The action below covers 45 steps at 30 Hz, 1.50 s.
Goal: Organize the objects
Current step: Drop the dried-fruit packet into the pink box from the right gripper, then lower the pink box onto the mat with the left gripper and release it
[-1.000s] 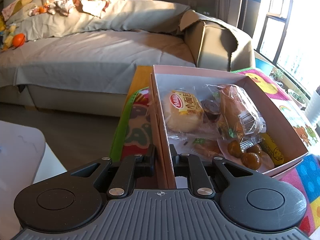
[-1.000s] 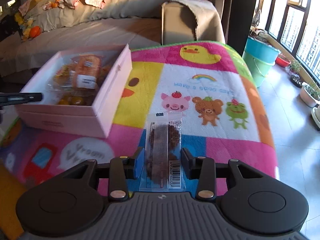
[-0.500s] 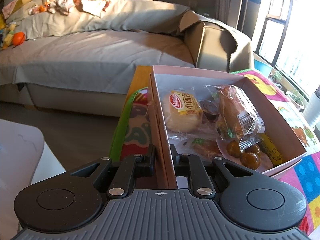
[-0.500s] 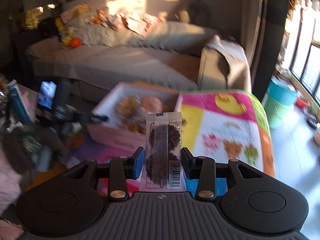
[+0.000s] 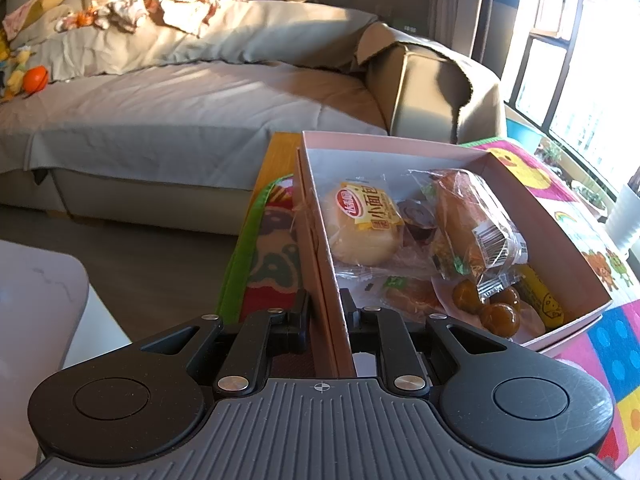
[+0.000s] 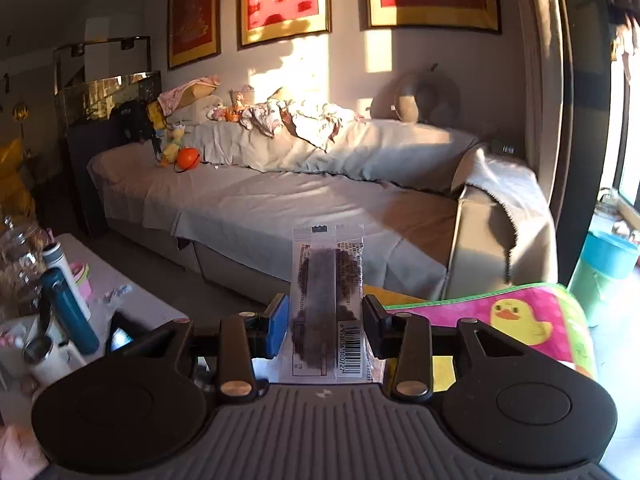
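- Clear plastic snack packet (image 6: 327, 304) with dark filling and barcode stands upright, clamped in the right gripper (image 6: 325, 326), raised before the grey sofa (image 6: 280, 196).
- Left gripper (image 5: 325, 312) pinches the pink cardboard box (image 5: 320, 264) wall; wrapped buns (image 5: 362, 226) lie inside.

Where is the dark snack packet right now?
In the right wrist view, the snack packet is clamped upright in the right gripper, lifted in front of the sofa.
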Each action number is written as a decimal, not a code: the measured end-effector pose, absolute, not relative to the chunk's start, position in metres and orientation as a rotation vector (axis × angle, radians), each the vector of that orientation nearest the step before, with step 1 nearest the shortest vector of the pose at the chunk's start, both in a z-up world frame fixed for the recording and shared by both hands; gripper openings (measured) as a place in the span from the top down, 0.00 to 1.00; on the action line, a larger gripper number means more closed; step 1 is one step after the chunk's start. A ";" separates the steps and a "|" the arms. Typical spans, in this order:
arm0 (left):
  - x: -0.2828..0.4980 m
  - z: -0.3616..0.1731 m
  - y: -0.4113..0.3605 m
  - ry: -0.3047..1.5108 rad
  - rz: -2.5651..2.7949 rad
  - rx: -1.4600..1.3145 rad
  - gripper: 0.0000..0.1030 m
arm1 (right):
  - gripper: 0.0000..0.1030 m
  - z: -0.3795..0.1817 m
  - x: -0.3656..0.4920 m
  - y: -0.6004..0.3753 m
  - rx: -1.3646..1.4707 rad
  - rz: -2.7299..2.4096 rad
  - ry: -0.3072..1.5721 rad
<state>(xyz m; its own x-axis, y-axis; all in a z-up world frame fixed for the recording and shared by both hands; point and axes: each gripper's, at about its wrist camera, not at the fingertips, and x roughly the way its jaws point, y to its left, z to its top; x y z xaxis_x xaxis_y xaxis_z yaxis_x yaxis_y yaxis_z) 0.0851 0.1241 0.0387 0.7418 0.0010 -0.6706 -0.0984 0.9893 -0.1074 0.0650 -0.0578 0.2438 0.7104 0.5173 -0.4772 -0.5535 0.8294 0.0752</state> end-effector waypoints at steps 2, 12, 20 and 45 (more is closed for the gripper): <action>0.085 0.039 0.124 0.730 0.055 -0.145 0.83 | 0.62 0.234 0.088 -0.046 -0.052 0.585 0.545; 0.081 0.038 0.126 0.727 0.046 -0.148 0.83 | 0.52 0.188 0.136 -0.016 -0.077 0.520 0.651; 0.082 0.038 0.126 0.726 0.048 -0.152 0.82 | 0.18 0.155 0.085 -0.057 -0.385 0.478 0.598; 0.117 0.043 0.098 0.756 0.041 -0.086 0.86 | 0.24 0.070 0.090 -0.109 -0.191 0.587 0.634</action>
